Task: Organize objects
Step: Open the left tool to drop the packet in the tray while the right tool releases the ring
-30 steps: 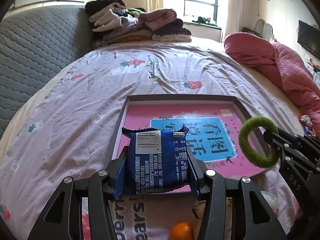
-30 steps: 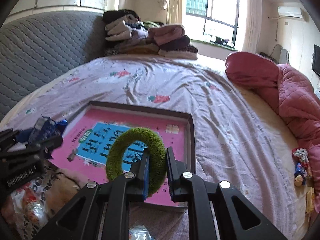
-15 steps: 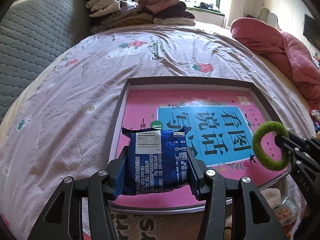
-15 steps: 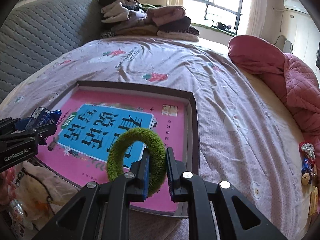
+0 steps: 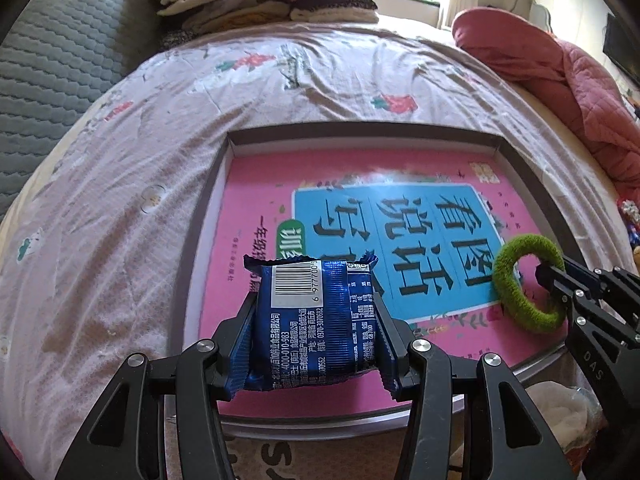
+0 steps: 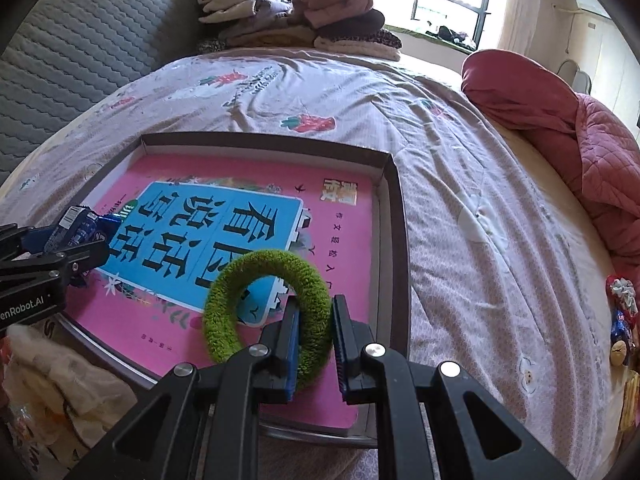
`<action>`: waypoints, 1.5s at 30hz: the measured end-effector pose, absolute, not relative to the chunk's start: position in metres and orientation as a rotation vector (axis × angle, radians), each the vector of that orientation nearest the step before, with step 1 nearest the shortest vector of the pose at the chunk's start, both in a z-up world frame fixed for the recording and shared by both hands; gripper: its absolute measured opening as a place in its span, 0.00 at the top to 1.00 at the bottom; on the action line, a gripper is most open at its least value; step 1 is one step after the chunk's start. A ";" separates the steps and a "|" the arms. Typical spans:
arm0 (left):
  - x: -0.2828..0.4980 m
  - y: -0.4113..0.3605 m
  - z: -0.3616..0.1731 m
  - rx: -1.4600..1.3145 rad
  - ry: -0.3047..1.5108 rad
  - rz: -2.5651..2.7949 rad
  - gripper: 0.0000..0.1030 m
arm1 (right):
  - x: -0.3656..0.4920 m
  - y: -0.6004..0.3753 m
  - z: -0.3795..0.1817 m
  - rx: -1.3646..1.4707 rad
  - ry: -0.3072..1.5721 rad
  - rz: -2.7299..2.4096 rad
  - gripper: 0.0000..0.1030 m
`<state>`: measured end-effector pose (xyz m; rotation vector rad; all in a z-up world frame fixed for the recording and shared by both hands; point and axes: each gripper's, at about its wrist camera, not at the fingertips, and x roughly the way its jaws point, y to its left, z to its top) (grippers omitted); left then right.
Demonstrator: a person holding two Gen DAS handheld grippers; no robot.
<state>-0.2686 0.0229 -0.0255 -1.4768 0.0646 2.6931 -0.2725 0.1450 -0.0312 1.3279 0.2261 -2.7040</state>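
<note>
Snack packet: one, blue foil wrapper, crimped top edge, white barcode panel on the upper left, small white print down the face — held upright, above the near left part of the tray; whether it touches the book below cannot be told.
Left gripper: both fingers pressed against the packet's two sides, clamped on it; seen from the right wrist view at the left edge, packet end-on.
Green ring: one, fuzzy green loop, open centre, no print; stands on edge over the near right part of the tray; in the left wrist view it sits at the right.
Right gripper: blue-padded fingers closed on the ring's lower right band, pinching it thin there.
Tray: one, shallow, dark-rimmed, rectangular, lying flat on the bed; far rim also in the left view.
Book: one, pink cover with a blue panel of large black Chinese characters, lying flat inside the tray and filling most of it.
Bed sheet: pale lilac, strawberry and small animal prints, wrinkled.
Folded clothes: one pile at the far end of the bed, item count unclear.
Quilt: one, pink-red, bunched along the right side.
Headboard: grey, quilted, on the left.
Small items at right bed edge: too small to identify.
</note>
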 end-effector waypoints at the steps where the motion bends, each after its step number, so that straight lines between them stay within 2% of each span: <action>1: -0.269 0.023 -0.026 -1.482 0.057 2.688 0.49 | -0.273 0.146 -0.032 1.334 0.225 -2.701 0.85; 19: -0.273 0.022 -0.030 -1.547 0.047 2.664 0.46 | -0.273 0.150 -0.028 1.368 0.167 -2.691 0.84; 26: -0.269 0.021 -0.022 -1.528 0.045 2.682 0.42 | -0.271 0.152 -0.022 1.355 0.169 -2.712 0.76; 33: -0.258 0.020 -0.008 -1.486 0.031 2.700 0.39 | -0.264 0.150 -0.006 1.292 0.156 -2.741 0.72; 36: -0.252 0.020 0.001 -1.450 0.021 2.716 0.35 | -0.258 0.148 0.008 1.224 0.149 -2.767 0.71; 41: -0.240 0.020 0.021 -1.366 -0.014 2.753 0.34 | -0.242 0.143 0.038 1.078 0.185 -2.830 0.64; 45: -0.230 0.021 0.033 -1.323 -0.017 2.772 0.33 | -0.231 0.140 0.058 0.983 0.200 -2.865 0.62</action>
